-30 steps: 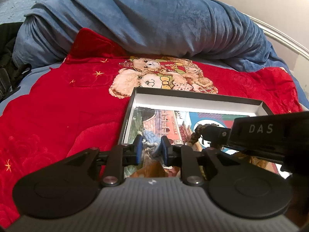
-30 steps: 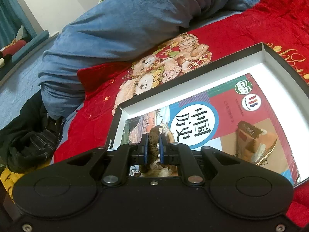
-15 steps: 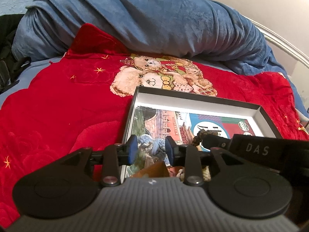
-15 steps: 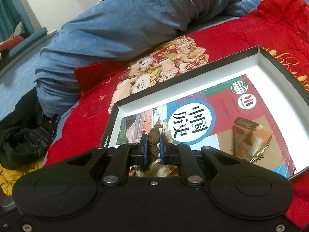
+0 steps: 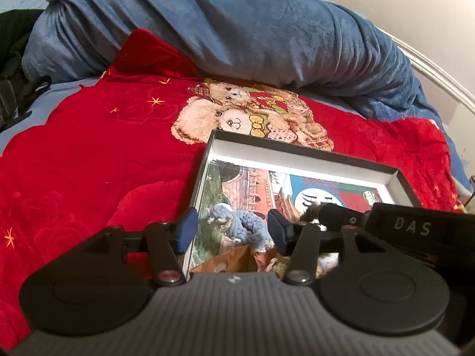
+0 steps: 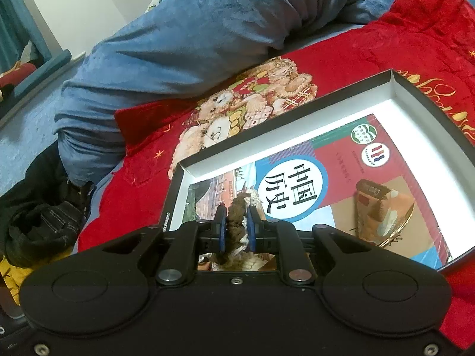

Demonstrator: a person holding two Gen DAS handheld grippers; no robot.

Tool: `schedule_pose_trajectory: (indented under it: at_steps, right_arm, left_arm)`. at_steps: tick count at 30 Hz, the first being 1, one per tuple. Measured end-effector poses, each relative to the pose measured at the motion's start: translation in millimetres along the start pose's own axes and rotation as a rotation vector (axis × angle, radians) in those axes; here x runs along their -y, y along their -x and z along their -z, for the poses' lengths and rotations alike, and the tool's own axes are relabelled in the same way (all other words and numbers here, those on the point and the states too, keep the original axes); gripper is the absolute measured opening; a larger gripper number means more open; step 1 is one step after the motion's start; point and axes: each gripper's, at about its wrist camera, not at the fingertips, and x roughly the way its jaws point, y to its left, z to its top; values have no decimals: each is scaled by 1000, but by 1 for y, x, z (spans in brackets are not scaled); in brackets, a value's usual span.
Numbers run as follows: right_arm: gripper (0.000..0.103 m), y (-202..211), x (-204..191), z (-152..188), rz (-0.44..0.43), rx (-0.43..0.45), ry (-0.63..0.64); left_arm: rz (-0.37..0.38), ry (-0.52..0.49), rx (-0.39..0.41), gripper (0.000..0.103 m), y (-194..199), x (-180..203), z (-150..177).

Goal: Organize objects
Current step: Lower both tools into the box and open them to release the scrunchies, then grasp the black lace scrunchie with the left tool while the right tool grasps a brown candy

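Note:
A shallow black box (image 5: 302, 151) with white inner walls lies on the red blanket and holds a Chinese history book (image 6: 297, 190). A light blue crocheted toy (image 5: 234, 225) lies on the book at the box's near left corner. My left gripper (image 5: 231, 228) is open, its pads on either side of the blue toy and apart from it. My right gripper (image 6: 236, 228) is shut on a brown crocheted toy (image 6: 236, 222) held over the book; it also shows at the right of the left wrist view (image 5: 311, 209). A wrapped cake slice (image 6: 383, 213) lies on the book at the right.
The red teddy-bear blanket (image 5: 89, 154) covers the bed. A rolled blue blanket (image 5: 237, 29) lies behind the box. Dark clothes (image 6: 38, 222) are piled at the left. A brown paper item (image 5: 228, 259) lies in the box's near edge.
My left gripper has opened and let go of the blue toy, which now rests on the book. My right gripper stays shut on the brown toy and has barely moved.

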Motion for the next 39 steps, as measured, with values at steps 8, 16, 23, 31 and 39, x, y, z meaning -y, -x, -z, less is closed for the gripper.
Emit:
schedule_pose_trajectory:
  at_steps: [8,16,23,31,39]
  right_arm:
    - [38,25,4,-14,-63,55,-52]
    - [58,67,-6,-24,-118,108,-50]
    - [63,130,-13,-30,-162,148,9]
    - [66,196,3,6,-165,110,61]
    - [66,200,10,24,-163,65,49]
  left_arm:
    - [26,-13,52,88,24,4,-9]
    - [38,-48,127,90,67,7,-22]
    - [48,-18,181,93,120,-4,-31]
    - [19,-123,185,98,182,13,7]
    - [-143,-164,93,100,177,31,72]
